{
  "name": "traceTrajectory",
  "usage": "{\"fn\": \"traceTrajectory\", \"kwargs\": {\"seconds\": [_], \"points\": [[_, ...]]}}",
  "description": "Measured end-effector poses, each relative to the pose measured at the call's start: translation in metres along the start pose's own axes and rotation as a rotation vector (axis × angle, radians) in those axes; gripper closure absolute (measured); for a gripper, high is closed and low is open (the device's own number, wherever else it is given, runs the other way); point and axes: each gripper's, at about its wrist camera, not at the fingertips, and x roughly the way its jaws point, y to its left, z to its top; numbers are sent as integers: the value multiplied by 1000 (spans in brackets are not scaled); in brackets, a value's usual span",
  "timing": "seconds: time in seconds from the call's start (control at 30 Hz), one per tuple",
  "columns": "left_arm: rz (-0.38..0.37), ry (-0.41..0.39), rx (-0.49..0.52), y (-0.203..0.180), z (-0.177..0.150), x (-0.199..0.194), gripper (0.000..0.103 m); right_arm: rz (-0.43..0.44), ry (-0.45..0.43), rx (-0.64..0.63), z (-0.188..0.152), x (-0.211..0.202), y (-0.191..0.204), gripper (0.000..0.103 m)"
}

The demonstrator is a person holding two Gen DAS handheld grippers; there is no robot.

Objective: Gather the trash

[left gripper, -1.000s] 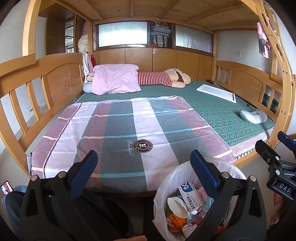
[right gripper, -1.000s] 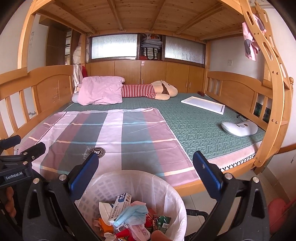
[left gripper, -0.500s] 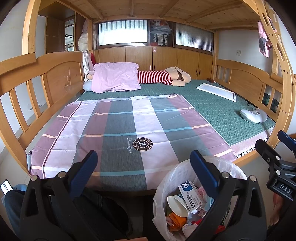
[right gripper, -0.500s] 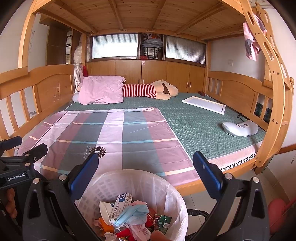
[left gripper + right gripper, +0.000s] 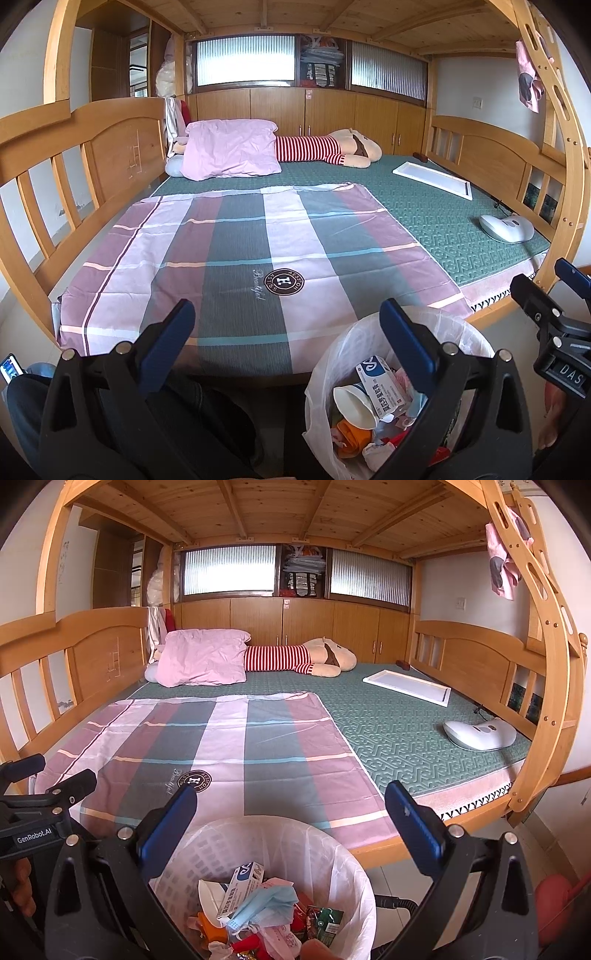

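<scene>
A white bin (image 5: 332, 853) lined with a clear bag stands on the floor at the foot of the bed; it also shows in the left wrist view (image 5: 461, 332). It holds trash: a blue-and-white box (image 5: 242, 884), a blue face mask (image 5: 266, 904), a paper cup (image 5: 351, 404) and wrappers. My right gripper (image 5: 290, 808) is open and empty, just above the bin's near rim. My left gripper (image 5: 284, 325) is open and empty, left of the bin, over the bed's edge. The right gripper's side (image 5: 546, 314) shows in the left wrist view.
A wooden bunk bed (image 5: 110, 140) with a plaid sheet (image 5: 258, 251) on a green mat (image 5: 399, 723). A pink pillow (image 5: 231, 151), a striped plush toy (image 5: 332, 149), a white tray (image 5: 432, 179) and a white device (image 5: 508, 229) lie on it. A phone (image 5: 9, 367) is low left.
Both views have shifted very slightly; the grippers stay open and the bin and trash have not moved.
</scene>
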Motion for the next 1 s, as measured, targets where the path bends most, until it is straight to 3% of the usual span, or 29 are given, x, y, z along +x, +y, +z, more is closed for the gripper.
{"fn": "traceTrajectory", "kwargs": {"seconds": [1.0], "points": [[6,30,-22,-2,-5,7,4,2,16,12,-4,7,-5,4]]}}
